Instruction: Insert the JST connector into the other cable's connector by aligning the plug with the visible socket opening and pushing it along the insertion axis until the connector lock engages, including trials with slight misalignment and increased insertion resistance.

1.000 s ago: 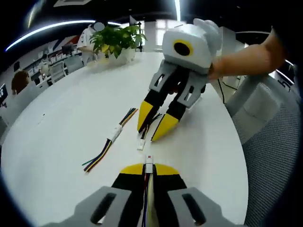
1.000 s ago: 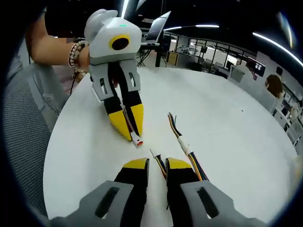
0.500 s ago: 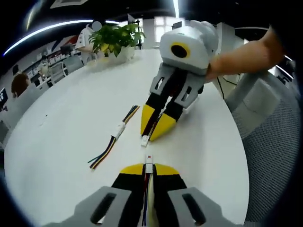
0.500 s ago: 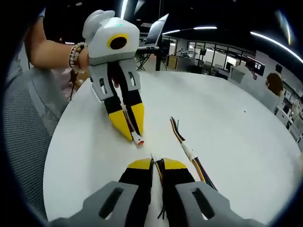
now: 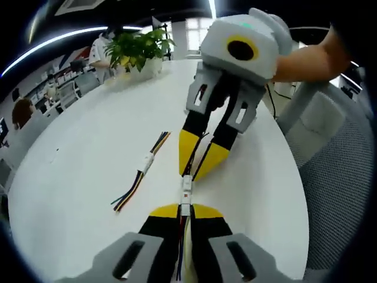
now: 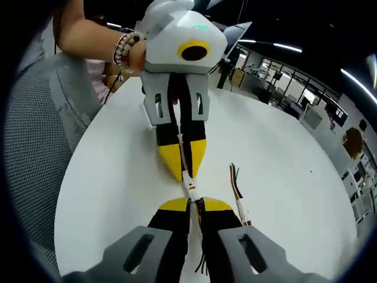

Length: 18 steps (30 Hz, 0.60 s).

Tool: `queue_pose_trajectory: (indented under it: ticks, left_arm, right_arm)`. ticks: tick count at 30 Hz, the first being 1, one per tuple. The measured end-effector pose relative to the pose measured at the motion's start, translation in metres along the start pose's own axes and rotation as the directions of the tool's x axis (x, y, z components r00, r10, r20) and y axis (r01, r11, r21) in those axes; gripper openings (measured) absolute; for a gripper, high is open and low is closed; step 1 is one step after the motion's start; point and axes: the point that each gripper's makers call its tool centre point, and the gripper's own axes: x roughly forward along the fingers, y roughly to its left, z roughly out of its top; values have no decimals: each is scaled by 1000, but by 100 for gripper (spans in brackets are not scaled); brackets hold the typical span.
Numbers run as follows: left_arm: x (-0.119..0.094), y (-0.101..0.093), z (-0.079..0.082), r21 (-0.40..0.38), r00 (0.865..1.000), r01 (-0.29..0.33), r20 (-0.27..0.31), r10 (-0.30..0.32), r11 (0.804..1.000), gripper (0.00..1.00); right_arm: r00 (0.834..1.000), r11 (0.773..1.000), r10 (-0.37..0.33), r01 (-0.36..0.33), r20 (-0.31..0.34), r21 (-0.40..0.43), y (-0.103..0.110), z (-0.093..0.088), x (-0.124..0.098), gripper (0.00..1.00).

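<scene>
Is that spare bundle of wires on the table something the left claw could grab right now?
Probably not as things stand: the left claw is shut on its own cable, mated with the right claw's connector. The spare bundle lies free on the white table, nothing blocking it.

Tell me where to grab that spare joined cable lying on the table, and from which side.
Grip the spare cable's white connector block at mid-length, coming straight down from above with the fingers across its width. It lies flat on the white table, and the block looks stiffer than the loose coloured wires fanning out either end.
</scene>
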Motion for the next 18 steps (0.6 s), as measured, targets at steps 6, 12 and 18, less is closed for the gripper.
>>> queue_pose_trajectory:
  ticks: [6,12,18]
  left_arm:
    - [-2,0,4,6,1000,7,15,-7,1000,0]
    - [-3,-1,5,16,1000,6,23,-7,1000,0]
    - [-5,-2,12,11,998,13,54,-13,1000,0]
  right_arm:
    - [1000,1000,-5,5,-1,-1,-2,1,-4,3]
    - [1000,1000,0,0,14,25,-2,4,-5,3]
    - [999,999,1,-3,33,46,-2,9,-8,3]
